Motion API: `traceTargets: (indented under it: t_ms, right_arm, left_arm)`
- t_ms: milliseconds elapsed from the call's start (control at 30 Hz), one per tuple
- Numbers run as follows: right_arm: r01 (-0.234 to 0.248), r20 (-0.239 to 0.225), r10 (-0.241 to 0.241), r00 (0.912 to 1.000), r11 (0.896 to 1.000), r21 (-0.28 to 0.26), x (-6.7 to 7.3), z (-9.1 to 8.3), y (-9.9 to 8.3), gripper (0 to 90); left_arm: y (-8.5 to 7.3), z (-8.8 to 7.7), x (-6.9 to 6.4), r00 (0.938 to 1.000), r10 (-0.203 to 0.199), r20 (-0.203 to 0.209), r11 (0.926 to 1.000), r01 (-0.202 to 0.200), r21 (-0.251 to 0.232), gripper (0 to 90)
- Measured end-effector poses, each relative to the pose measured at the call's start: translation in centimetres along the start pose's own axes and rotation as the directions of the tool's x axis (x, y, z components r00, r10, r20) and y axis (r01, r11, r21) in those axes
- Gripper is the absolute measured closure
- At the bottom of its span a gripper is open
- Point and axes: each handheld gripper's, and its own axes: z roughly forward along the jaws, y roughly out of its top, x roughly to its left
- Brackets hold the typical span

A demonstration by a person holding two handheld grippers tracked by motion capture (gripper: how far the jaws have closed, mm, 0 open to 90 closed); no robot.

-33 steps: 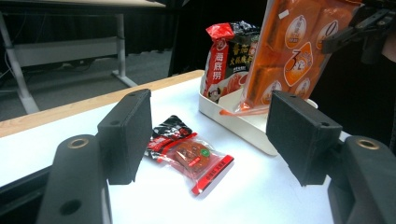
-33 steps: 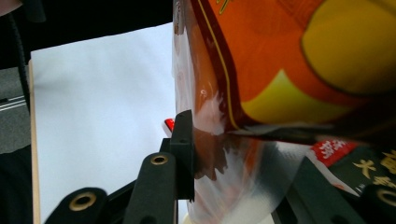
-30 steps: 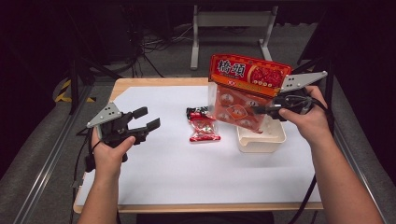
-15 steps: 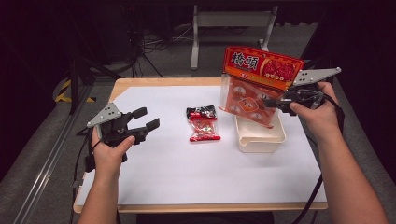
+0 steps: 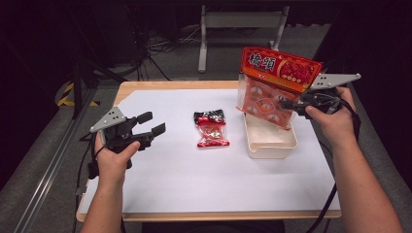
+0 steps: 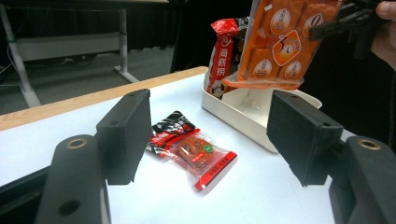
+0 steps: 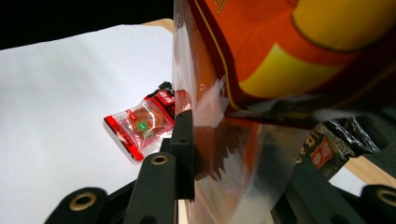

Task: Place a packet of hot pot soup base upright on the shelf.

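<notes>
Two grippers are seen: the right gripper (image 5: pixel 290 105) is clamped on the large orange snack bag (image 5: pixel 272 85), held above the white tray (image 5: pixel 270 144) near the tabletop's right edge; the left gripper (image 5: pixel 151 124) is held wide, gripping nothing, near the left edge.

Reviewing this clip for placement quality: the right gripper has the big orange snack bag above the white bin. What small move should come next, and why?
Probably lower it straight down. The right gripper is shut on the orange snack bag, which hangs tilted with its bottom edge just over the white bin, not yet resting inside. The left gripper is open and apart from the small red packet.
</notes>
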Motion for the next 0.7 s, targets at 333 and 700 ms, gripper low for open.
traceTargets:
  t_ms: [333, 700]
  right_arm:
    - [-0.031, 0.047, 0.031, 0.9984, 0.999, -0.012, -0.7, 0.3, -1.6, 70.7]
    - [-0.067, 0.052, 0.068, 0.9963, 0.998, -0.013, -1.1, 1.2, -3.1, 70.7]
  left_arm:
    - [-0.1, 0.3, 0.0, 0.9994, 0.031, -0.012, 0.9991, -0.031, 0.028, 29.6]
    - [-0.3, 0.4, 0.3, 0.9984, 0.047, -0.032, 0.9972, -0.045, 0.059, 26.9]
